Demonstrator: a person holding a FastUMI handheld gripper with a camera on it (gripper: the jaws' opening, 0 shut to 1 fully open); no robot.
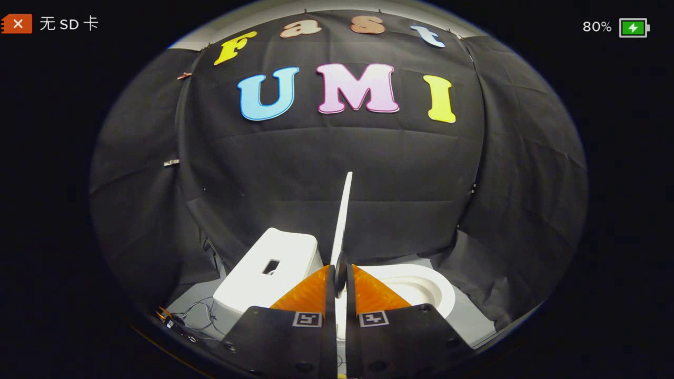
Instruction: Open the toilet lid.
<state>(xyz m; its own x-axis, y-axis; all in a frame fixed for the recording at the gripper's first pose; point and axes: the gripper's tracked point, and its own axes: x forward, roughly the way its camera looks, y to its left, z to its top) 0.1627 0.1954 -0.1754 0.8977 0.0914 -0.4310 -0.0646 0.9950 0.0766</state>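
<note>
You face a black cloth wall (337,158) that hangs creased and wraps round both sides of the booth. Small clips (171,162) pin its seams. Below it you see a pale grey floor (474,321), with loose thin cables (202,316) lying near one corner.

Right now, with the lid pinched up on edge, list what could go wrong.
1. The gripper is shut on the thin toilet lid near its edge; the orange fingers could slip and the lid might drop onto the bowl.
2. The lid stands near upright beside the tank; pushing it further could knock it against the tank.
</note>
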